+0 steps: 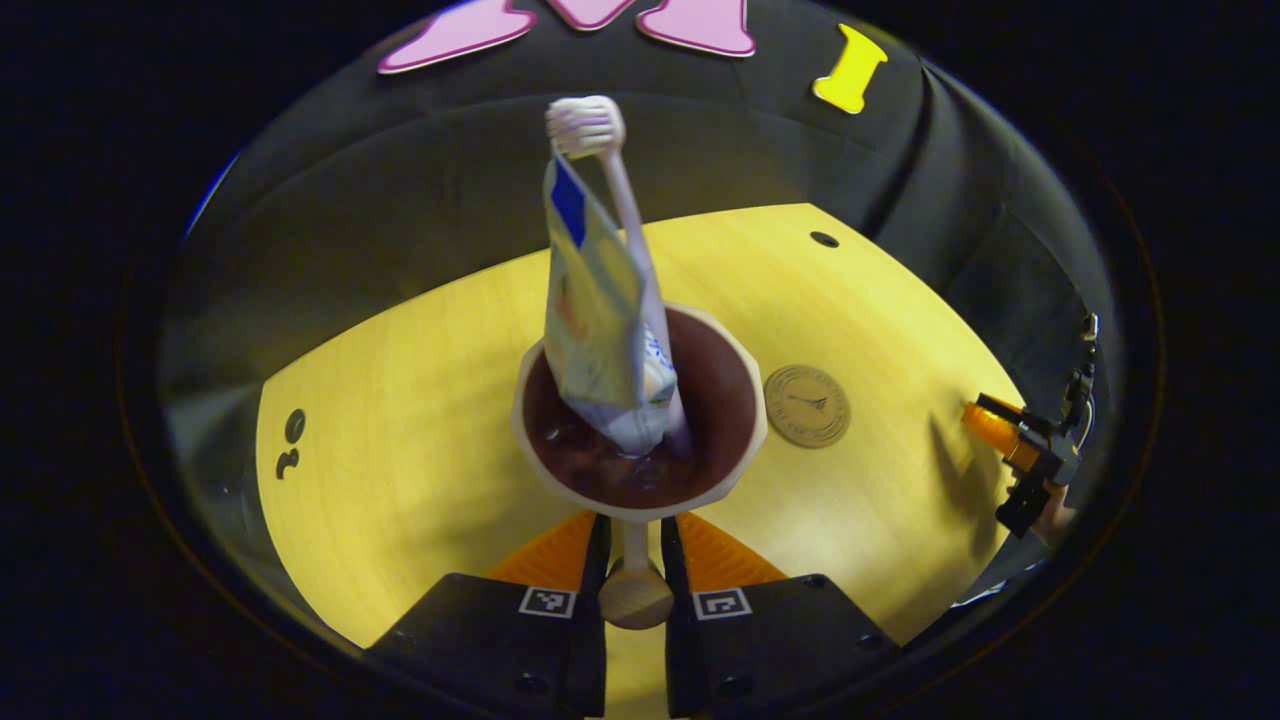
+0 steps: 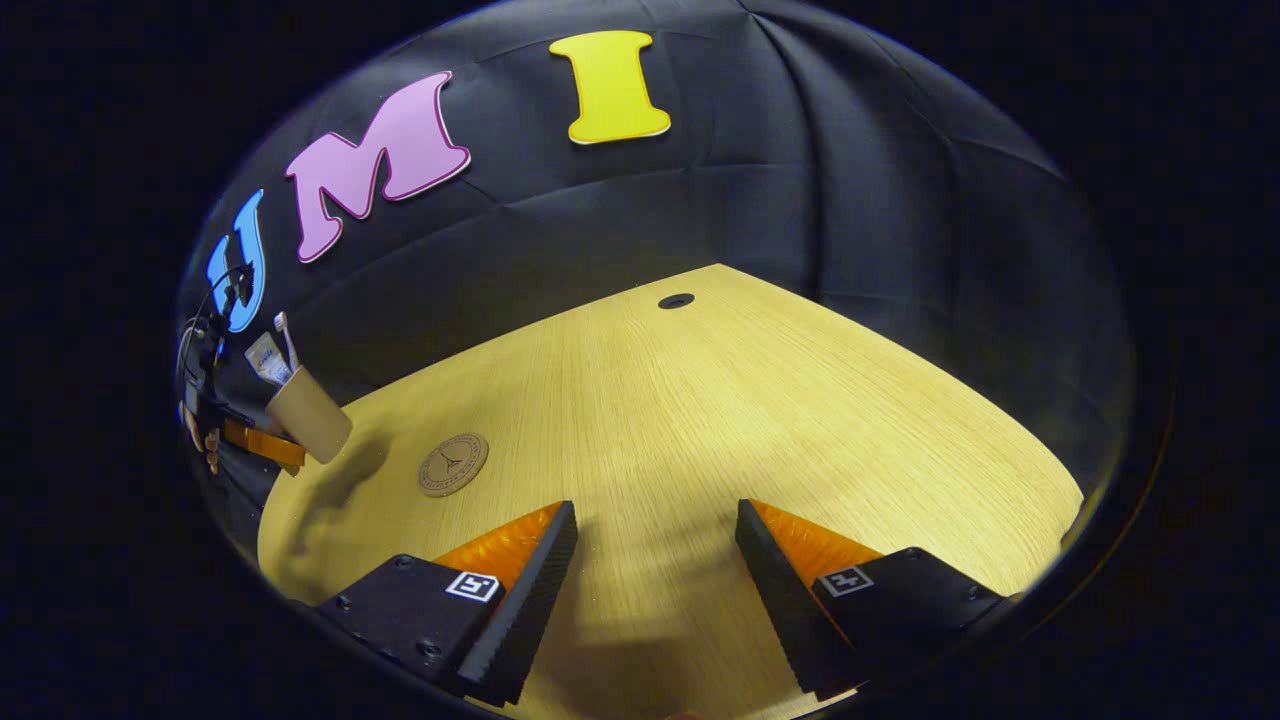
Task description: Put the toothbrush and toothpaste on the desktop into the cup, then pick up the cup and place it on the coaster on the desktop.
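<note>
A beige cup (image 1: 640,440) with a dark inside holds a white toothbrush (image 1: 600,150) and a toothpaste tube (image 1: 595,310), both standing up out of it. My left gripper (image 1: 635,528) is shut on the cup's handle (image 1: 635,585). The round brown coaster (image 1: 807,405) lies on the table just right of the cup. In the right gripper view the cup (image 2: 310,415) hangs tilted above the table at the far left, its shadow below it, left of the coaster (image 2: 453,464). My right gripper (image 2: 655,560) stands open over bare table, nothing between its fingers.
The wooden table (image 2: 700,420) has a small dark cable hole (image 2: 676,300) near its far edge. The black cloth wall rises right behind it. The right gripper (image 1: 1030,460) and the hand holding it sit at the table's right edge in the left gripper view.
</note>
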Action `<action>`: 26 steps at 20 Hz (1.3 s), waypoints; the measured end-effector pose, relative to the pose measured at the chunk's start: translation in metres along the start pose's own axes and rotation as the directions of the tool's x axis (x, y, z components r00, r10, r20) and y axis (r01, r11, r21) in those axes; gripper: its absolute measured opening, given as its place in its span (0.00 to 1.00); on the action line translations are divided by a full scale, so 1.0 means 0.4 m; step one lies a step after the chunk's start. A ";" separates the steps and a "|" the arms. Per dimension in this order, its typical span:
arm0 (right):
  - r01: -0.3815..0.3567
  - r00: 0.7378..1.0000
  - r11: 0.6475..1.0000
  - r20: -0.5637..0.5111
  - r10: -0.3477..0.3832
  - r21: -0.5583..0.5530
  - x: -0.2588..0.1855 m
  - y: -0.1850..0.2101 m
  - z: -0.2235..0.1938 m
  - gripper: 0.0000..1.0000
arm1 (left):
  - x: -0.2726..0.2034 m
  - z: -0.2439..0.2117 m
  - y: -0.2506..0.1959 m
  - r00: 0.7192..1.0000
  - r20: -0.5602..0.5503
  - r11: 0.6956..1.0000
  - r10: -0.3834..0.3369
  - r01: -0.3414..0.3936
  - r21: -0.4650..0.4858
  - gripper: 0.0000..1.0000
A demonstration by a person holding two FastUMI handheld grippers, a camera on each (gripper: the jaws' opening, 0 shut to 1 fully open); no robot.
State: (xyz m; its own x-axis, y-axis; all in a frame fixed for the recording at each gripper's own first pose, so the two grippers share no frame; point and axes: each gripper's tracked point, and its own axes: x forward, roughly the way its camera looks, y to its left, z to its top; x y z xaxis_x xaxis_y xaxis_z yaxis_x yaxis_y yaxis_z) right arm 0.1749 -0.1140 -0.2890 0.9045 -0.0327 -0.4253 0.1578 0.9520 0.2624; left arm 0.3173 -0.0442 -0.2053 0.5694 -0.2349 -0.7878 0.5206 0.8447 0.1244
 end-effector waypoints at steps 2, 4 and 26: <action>-0.019 1.000 1.000 -0.017 0.019 0.008 -0.001 0.014 -0.006 0.98 | 0.026 0.026 -0.046 1.000 -0.007 0.998 -0.015 0.015 0.058 0.28; -0.034 0.999 0.999 -0.022 0.033 -0.005 -0.005 0.021 -0.008 0.98 | 0.053 0.044 -0.095 0.999 -0.016 0.994 -0.036 0.037 0.106 0.28; -0.092 0.995 0.996 -0.034 0.091 -0.015 -0.042 0.022 -0.007 0.98 | 0.169 0.104 -0.299 0.991 -0.116 0.968 -0.064 0.090 0.236 0.52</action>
State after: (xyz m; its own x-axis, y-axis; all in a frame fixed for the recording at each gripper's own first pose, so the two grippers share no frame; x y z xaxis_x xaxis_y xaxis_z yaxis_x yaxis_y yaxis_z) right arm 0.1601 -0.1042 -0.2820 0.9011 0.0646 -0.4288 0.0684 0.9553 0.2876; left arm 0.3200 -0.1813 -0.2484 0.4574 -0.2305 -0.8589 0.7050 0.6827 0.1922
